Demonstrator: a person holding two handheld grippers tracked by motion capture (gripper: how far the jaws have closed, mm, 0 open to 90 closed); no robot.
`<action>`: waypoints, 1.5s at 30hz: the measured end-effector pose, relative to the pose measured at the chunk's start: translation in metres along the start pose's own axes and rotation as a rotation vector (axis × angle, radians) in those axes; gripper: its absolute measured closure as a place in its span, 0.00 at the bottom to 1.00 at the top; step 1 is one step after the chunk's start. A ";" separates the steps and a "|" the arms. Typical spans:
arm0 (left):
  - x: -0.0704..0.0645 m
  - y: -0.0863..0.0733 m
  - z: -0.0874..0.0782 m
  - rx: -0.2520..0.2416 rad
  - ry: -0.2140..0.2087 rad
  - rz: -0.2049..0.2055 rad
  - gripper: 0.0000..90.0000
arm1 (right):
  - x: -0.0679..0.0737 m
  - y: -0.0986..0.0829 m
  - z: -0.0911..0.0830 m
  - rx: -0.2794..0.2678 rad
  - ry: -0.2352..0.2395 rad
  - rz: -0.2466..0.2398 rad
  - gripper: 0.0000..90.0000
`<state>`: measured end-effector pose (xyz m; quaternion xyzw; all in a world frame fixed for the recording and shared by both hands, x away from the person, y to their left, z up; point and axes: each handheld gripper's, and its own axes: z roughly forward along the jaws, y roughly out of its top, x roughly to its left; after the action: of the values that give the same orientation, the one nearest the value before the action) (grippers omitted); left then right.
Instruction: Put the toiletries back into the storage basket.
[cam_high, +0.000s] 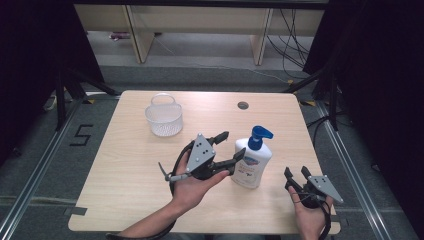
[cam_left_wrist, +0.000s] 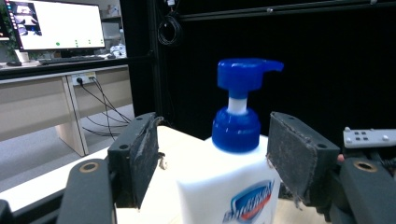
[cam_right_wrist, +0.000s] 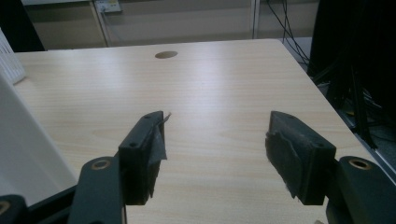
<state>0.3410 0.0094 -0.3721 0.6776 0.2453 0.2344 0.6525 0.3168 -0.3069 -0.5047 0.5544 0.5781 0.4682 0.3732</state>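
Observation:
A white pump bottle of hand soap (cam_high: 251, 162) with a blue pump head stands upright right of the table's centre. My left gripper (cam_high: 232, 146) reaches toward it from the left, open, one jaw tip near the bottle's side. In the left gripper view the bottle (cam_left_wrist: 233, 186) rises between the two spread pads (cam_left_wrist: 140, 154), and the left pad stands apart from it. My right gripper (cam_high: 296, 172) rests near the front right edge, open, with nothing between its fingers (cam_right_wrist: 289, 149). The bottle's white side (cam_right_wrist: 21, 144) shows at the left of the right gripper view.
A white mesh basket (cam_high: 163, 119) with a handle stands at the back left of the wooden table (cam_high: 125, 175). A round cable hole (cam_high: 243, 105) sits near the far edge. Floor rails and dark curtains flank the table.

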 end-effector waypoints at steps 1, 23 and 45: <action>-0.001 0.000 0.004 0.000 0.000 -0.003 0.37 | 0.001 0.000 -0.001 0.017 0.010 0.018 0.42; -0.020 0.009 0.047 0.002 0.006 -0.010 0.42 | 0.000 0.000 0.002 0.016 0.008 0.009 0.38; -0.022 0.012 0.053 0.015 0.027 0.010 0.66 | 0.001 -0.001 0.002 0.037 0.003 0.016 0.37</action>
<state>0.3580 -0.0462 -0.3624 0.6804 0.2527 0.2449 0.6428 0.3185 -0.3054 -0.5064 0.5651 0.5828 0.4610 0.3584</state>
